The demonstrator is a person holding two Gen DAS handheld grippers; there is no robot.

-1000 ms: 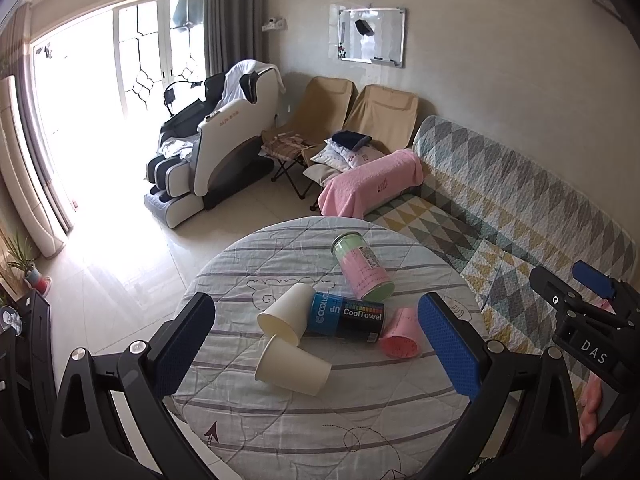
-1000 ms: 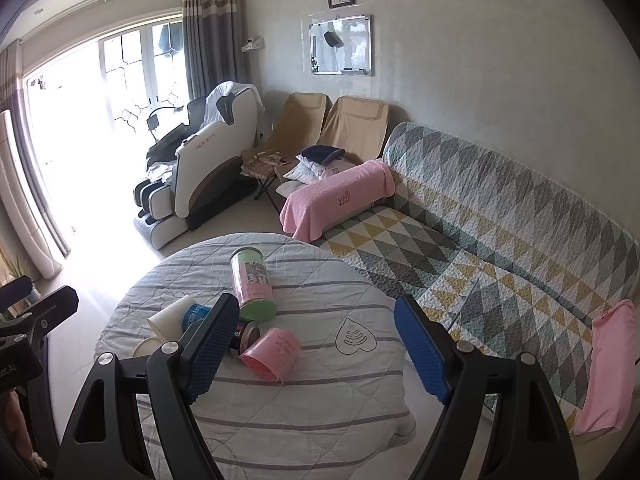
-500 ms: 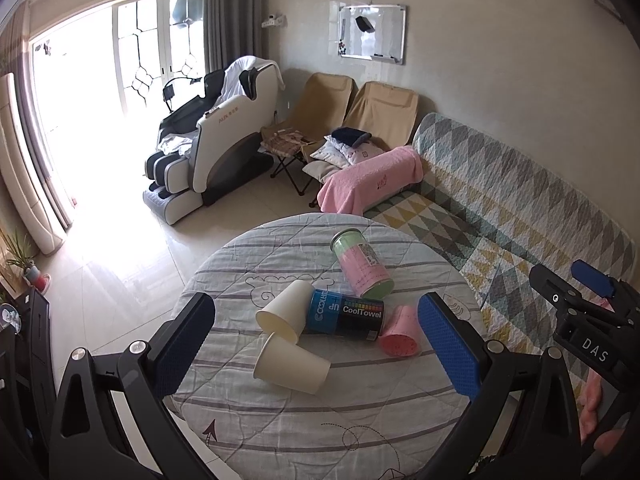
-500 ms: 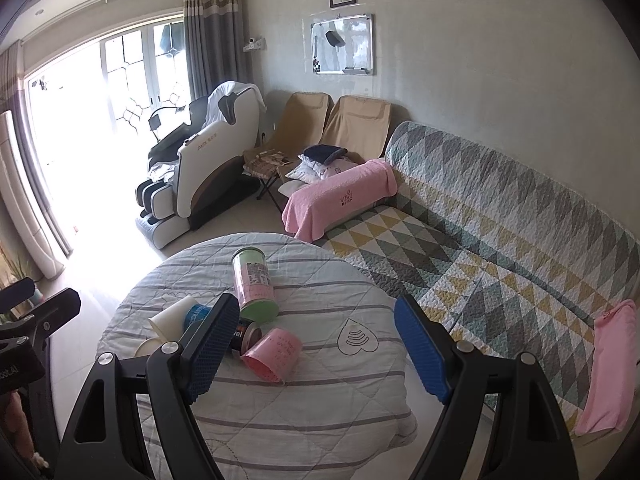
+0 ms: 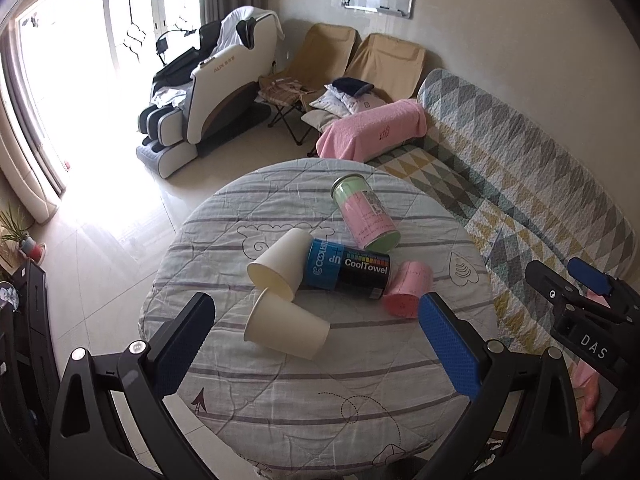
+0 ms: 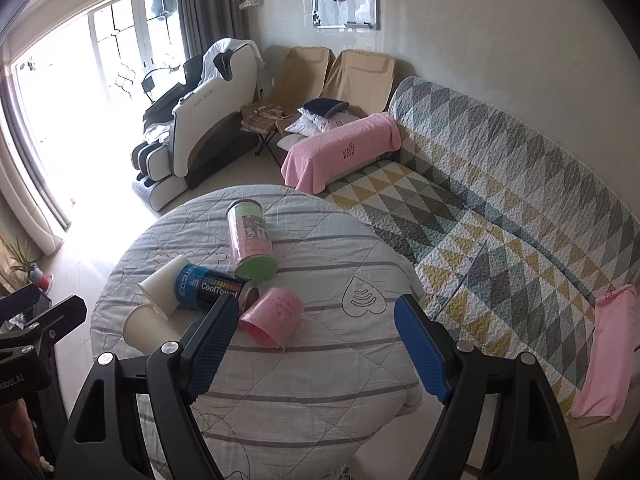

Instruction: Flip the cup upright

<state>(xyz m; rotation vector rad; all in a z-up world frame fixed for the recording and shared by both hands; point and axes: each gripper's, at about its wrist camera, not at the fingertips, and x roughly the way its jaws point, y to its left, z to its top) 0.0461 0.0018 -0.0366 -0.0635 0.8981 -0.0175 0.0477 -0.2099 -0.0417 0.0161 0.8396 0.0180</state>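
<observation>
Three cups lie on their sides on the round quilted table [image 5: 304, 408]. A near cream paper cup [image 5: 286, 330] and a far cream paper cup [image 5: 278, 268] show in the left wrist view. A pink cup [image 5: 406, 290] lies to their right; it also shows in the right wrist view [image 6: 272, 314]. My left gripper [image 5: 316, 348] is open and empty, above the table's near side, with the near cream cup between its fingers' lines. My right gripper [image 6: 316, 350] is open and empty, just short of the pink cup.
A blue and black CoolTowel can [image 5: 348, 270] and a pink and green canister [image 5: 366, 212] lie on their sides among the cups. A patterned sofa [image 6: 500, 216] stands right of the table. A massage chair [image 5: 208, 92] and folding chairs stand behind.
Both grippers have moved forward and tilted down toward the table, so the cups look larger and nearer. Nothing on the table has moved.
</observation>
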